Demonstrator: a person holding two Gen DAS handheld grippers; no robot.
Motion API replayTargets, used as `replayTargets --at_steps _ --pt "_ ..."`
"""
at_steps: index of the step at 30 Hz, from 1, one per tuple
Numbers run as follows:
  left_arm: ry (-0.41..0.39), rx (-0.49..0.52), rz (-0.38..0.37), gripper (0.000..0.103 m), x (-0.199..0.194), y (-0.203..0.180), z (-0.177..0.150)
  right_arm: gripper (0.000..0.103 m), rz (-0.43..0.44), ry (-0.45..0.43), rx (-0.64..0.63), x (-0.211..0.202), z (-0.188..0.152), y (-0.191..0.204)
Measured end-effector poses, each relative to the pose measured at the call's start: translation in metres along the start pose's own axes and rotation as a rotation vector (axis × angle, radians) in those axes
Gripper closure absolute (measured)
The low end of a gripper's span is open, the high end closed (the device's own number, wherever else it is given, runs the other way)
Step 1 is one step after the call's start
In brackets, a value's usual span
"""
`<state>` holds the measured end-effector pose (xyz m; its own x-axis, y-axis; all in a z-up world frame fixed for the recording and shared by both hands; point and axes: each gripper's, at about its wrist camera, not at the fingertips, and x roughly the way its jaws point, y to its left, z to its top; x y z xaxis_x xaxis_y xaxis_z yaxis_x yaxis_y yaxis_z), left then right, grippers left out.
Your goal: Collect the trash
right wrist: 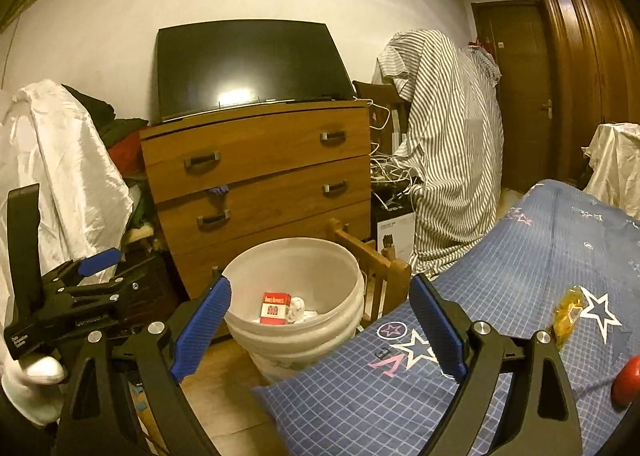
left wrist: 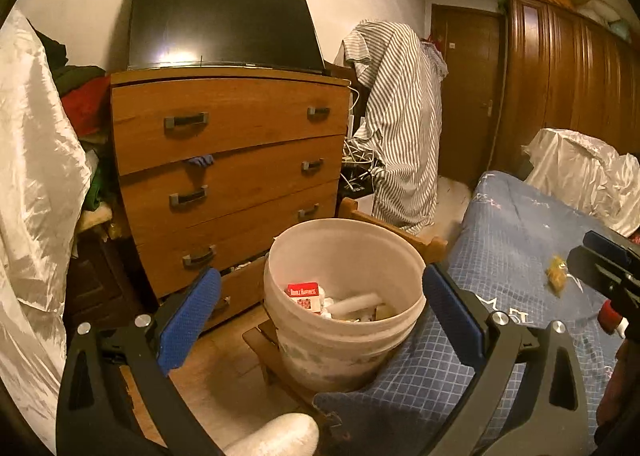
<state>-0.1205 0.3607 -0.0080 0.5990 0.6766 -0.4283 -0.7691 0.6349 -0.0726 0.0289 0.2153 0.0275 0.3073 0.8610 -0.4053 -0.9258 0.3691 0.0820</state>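
- Hovering beside the white bucket, the right gripper has its blue pads spread wide and nothing sits between them.
- The left gripper is also spread wide and empty; in its own view the bucket stands right between its two fingers.
- The bucket rests on a low wooden stool in front of the chest of drawers, touching the corner of the blue checked bed cover. It already holds a red cigarette pack and some white crumpled scraps.
- The trash not yet collected is a yellow wrapper, lying on the bed cover just beside a white star print.
- From the right gripper the wrapper lies to the right and a little ahead, outside its right finger. Its long axis seems to run slanted, from lower left to upper right.
- In the left wrist view the wrapper is far to the right, just next to the tip of the right gripper, so I judge the right hand is the nearer one.
- A red object at the edge of the right view is too cut off to name.
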Motion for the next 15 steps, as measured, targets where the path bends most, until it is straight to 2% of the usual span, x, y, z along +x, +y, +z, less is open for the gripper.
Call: replayTargets --at_steps 15 --pt "-0.004 0.021 -0.041 0.006 -0.003 0.004 -0.004 0.013 0.029 0.019 -0.003 0.014 -0.005 -0.009"
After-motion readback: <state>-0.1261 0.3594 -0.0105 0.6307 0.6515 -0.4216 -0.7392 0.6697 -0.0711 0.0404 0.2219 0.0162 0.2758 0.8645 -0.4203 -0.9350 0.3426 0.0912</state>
